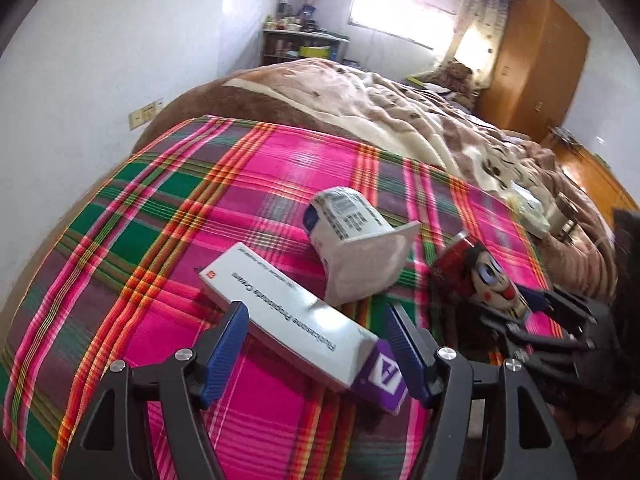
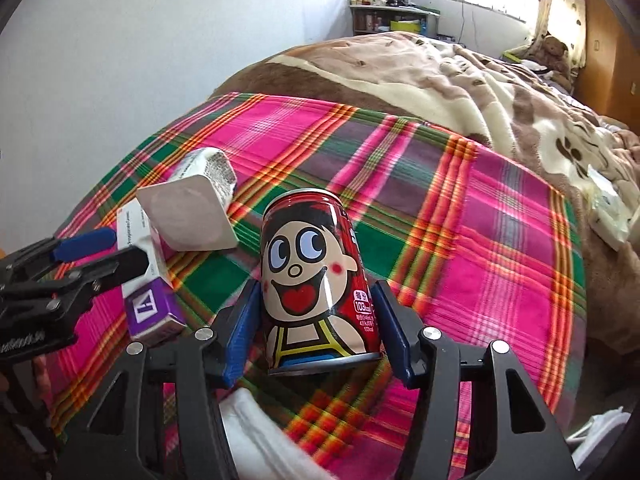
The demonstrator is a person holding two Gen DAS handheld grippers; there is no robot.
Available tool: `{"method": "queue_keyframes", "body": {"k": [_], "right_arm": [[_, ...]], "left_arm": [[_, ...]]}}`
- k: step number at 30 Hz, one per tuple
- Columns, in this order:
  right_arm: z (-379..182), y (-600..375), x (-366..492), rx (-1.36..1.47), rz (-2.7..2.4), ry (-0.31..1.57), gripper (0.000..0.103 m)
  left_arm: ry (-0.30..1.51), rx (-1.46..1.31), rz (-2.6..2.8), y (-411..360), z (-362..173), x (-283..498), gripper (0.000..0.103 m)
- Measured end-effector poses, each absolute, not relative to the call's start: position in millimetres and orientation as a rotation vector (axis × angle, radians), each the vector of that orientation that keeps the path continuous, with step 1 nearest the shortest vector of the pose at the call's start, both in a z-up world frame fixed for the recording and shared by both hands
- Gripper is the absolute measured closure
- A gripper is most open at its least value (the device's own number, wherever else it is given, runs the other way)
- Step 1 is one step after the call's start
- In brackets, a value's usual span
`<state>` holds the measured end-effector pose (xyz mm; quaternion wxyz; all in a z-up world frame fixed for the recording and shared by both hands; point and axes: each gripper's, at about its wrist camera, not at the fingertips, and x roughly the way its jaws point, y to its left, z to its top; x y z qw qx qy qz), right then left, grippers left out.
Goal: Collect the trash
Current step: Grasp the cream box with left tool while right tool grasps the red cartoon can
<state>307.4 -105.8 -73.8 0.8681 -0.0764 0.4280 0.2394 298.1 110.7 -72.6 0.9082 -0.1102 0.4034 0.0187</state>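
A white and purple cream box [image 1: 292,320] lies on the plaid cloth [image 1: 168,216], its purple end between the blue pads of my open left gripper [image 1: 316,344], which is not closed on it. A white yogurt cup [image 1: 352,240] lies on its side just beyond the box. My right gripper [image 2: 316,320] has its pads against both sides of a red can with a cartoon face [image 2: 316,276]. The can also shows in the left wrist view [image 1: 476,276], as do the box [image 2: 148,276] and cup [image 2: 192,208] in the right wrist view.
A brown and cream blanket [image 1: 360,100] covers the bed beyond the cloth. Crumpled white wrappers [image 2: 608,208] lie on it at the right. A white cloth or bag [image 2: 256,432] shows below the right gripper. A wooden wardrobe [image 1: 540,64] and shelf [image 1: 300,44] stand far back.
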Motion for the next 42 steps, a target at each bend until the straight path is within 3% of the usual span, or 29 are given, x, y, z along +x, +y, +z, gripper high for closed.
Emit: {"method": "queue_keyframes", "body": {"k": [7, 22, 26, 36, 37, 40, 42], "right_arm": [[-74, -107, 306, -0.148, 0.507, 0.895, 0.045], [-72, -101, 295, -0.178, 0.518, 0.923, 0.045], [-74, -99, 300, -0.164, 0.488, 0.941, 0.036], [-80, -90, 306, -0.168, 0.454, 0.956, 0.036], [-80, -91, 306, -0.163, 0.453, 0.957, 0.036], [-80, -91, 306, -0.158, 0.438, 0.949, 0.036], [-80, -91, 305, -0.148, 0.433, 0.952, 0.041]], "left_arm": [[0.921, -0.225, 0.076, 112, -90, 312, 0.032], [0.914, -0.135, 0.128, 137, -81, 282, 0.031], [0.903, -0.187, 0.156, 150, -82, 283, 0.031], [0.92, -0.187, 0.202, 155, -96, 298, 0.031], [0.913, -0.194, 0.196, 156, -96, 297, 0.033], [0.906, -0.2, 0.185, 158, -94, 296, 0.053], [0.904, -0.195, 0.181, 156, -94, 297, 0.055]]}}
